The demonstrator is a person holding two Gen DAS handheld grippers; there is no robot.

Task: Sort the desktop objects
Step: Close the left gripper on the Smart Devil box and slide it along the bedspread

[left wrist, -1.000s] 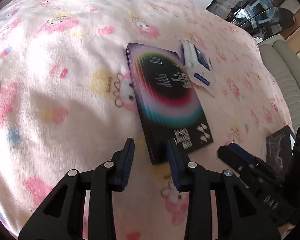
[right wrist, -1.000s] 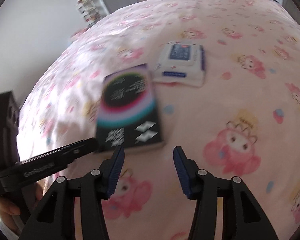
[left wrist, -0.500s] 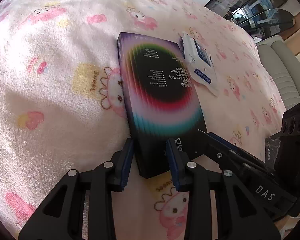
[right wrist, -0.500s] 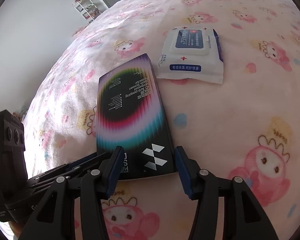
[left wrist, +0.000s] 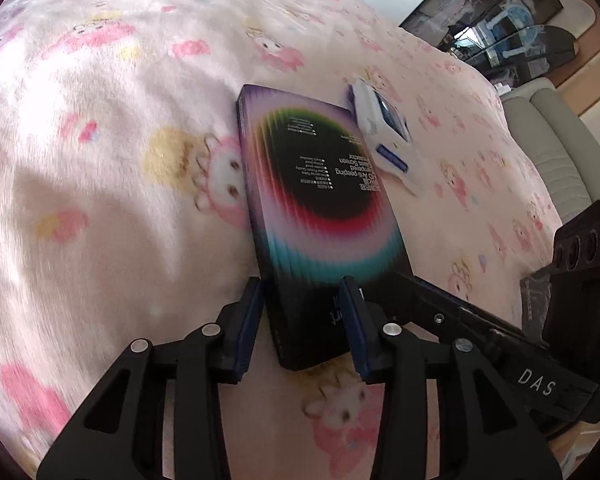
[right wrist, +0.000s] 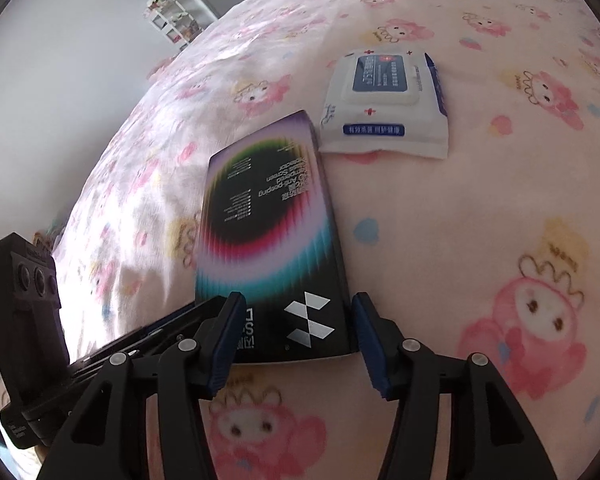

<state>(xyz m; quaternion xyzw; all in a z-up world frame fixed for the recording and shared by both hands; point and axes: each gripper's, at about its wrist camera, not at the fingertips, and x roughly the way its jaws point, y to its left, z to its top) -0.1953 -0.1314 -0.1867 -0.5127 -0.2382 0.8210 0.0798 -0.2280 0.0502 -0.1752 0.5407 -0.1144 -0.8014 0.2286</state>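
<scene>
A black box [left wrist: 320,192] [right wrist: 268,224] with a rainbow ring and white print lies flat on a pink cartoon blanket [left wrist: 100,160]. Just past its far right corner sits a white and blue wipes pack [left wrist: 380,128] [right wrist: 384,100]. My left gripper [left wrist: 302,320] is open, with the box's near left corner between its fingers. My right gripper [right wrist: 296,336] is open too. It straddles the box's near end, a blue pad close beside each long edge. Each gripper shows in the other's view, the right gripper [left wrist: 460,320] and the left gripper [right wrist: 140,336].
A grey sofa [left wrist: 552,152] runs along the blanket's right edge, with glass display shelves [left wrist: 500,12] behind it. A dark packet [left wrist: 534,300] lies partly hidden under the right gripper. A white wall and a small rack [right wrist: 172,12] stand beyond the far left.
Both grippers have moved forward onto the box's near end, which was ahead of the fingers one second ago. The box and wipes pack have stayed put. Finger gaps look unchanged.
</scene>
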